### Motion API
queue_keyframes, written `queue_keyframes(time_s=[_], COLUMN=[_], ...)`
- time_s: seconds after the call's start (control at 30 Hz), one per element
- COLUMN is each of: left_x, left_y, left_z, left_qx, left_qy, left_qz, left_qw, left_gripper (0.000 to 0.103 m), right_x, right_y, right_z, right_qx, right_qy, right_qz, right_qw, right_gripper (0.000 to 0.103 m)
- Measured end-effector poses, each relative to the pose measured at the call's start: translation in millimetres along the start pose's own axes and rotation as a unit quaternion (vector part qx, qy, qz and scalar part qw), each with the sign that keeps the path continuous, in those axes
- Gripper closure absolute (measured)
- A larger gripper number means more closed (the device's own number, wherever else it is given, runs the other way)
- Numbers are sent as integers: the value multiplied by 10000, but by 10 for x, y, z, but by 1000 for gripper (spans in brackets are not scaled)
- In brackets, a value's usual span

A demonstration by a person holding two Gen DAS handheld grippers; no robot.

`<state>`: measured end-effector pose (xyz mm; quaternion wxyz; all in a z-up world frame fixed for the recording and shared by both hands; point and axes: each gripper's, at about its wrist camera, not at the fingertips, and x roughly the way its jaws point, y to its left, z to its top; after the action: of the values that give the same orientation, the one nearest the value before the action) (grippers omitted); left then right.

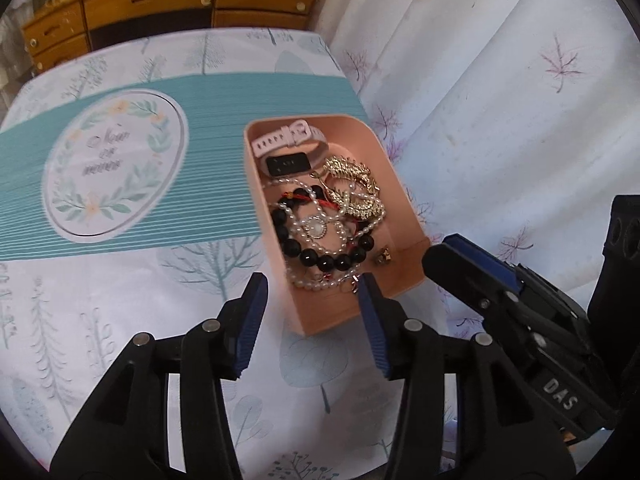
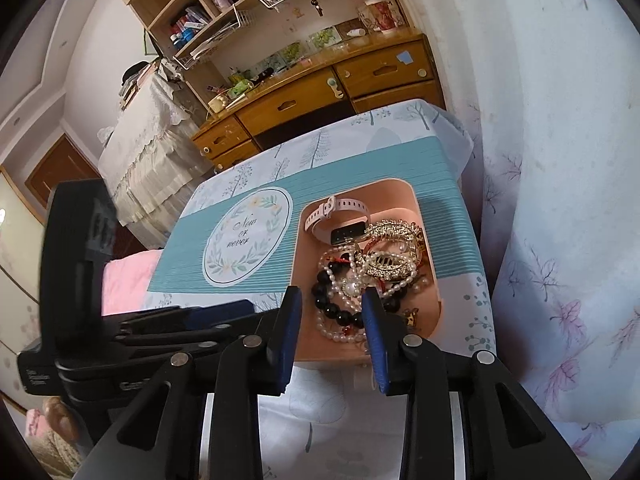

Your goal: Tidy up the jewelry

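Observation:
A pink tray (image 1: 394, 184) (image 2: 404, 200) stands at the table's right edge. It holds a pink smartwatch (image 1: 286, 164) (image 2: 348, 234), gold hair clips (image 1: 352, 188) (image 2: 394, 248), a black bead bracelet (image 1: 308, 258) (image 2: 320, 300), a pearl necklace (image 1: 312, 284) (image 2: 336, 334) and a small gold earring (image 1: 383, 257) (image 2: 410, 314). My left gripper (image 1: 312, 292) (image 2: 240, 306) is open, straddling the tray's near left corner with nothing pressed. My right gripper (image 2: 332, 300) (image 1: 440, 256) is open just above the tray's near end, with the beads showing between its fingers.
The table wears a tree-print cloth with a teal band and a round leaf emblem (image 1: 116, 164) left of the tray. A pale leaf-print curtain (image 1: 500, 120) hangs close on the right. A wooden drawer unit (image 1: 160, 0) stands beyond the table, and pink bedding (image 2: 124, 280) lies to the left.

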<state>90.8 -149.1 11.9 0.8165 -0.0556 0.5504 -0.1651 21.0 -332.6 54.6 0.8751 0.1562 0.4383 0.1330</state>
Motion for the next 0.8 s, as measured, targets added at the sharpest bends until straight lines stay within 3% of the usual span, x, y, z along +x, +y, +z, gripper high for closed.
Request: queue_keyframes(time_s=[0.43, 0.6, 0.73, 0.8], left_x=[-848, -1100, -1274, -1367], left_y=[50, 104, 192, 236], left_z=[-481, -688, -794, -850], left_qx=[253, 102, -124, -214], left_qy=[-876, -1210, -1395, -1501], left_qz=[915, 1336, 1557, 1604], left_qw=[9916, 9836, 9778, 9754], left_gripper=[50, 38, 34, 31], right_x=[-431, -655, -806, -872], right_y=[503, 800, 1046, 1171], right_z=[-232, -336, -427, -483], right_qx=[-428, -649, -826, -897], right_qy=[-113, -351, -511, -569], right_qz=[-166, -309, -385, -388], right_qw=[9989, 9968, 9945, 9936], right_gripper=[67, 66, 50, 47])
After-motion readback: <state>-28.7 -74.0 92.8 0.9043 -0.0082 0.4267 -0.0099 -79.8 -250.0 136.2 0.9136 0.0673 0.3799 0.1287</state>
